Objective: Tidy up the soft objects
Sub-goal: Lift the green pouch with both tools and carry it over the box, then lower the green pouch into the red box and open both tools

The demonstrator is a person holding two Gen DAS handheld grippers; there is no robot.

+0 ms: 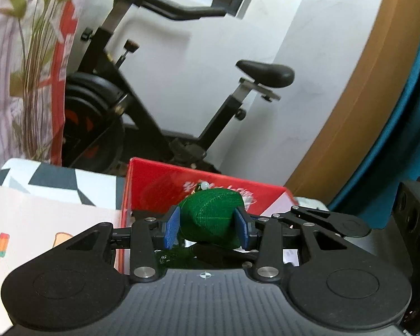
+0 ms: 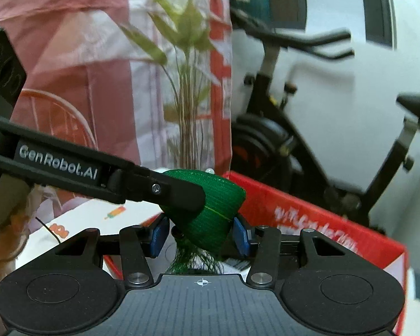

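Together, both tools, left tool [image 1: 207,228] and right tool [image 2: 200,235], clamp the green pouch [image 1: 214,218] above the red box [image 1: 165,182].

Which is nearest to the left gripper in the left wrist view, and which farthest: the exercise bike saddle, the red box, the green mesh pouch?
1. Green mesh pouch: clamped between the left gripper pads.
2. Red box: just behind the pouch.
3. Exercise bike saddle: far behind, upper right.
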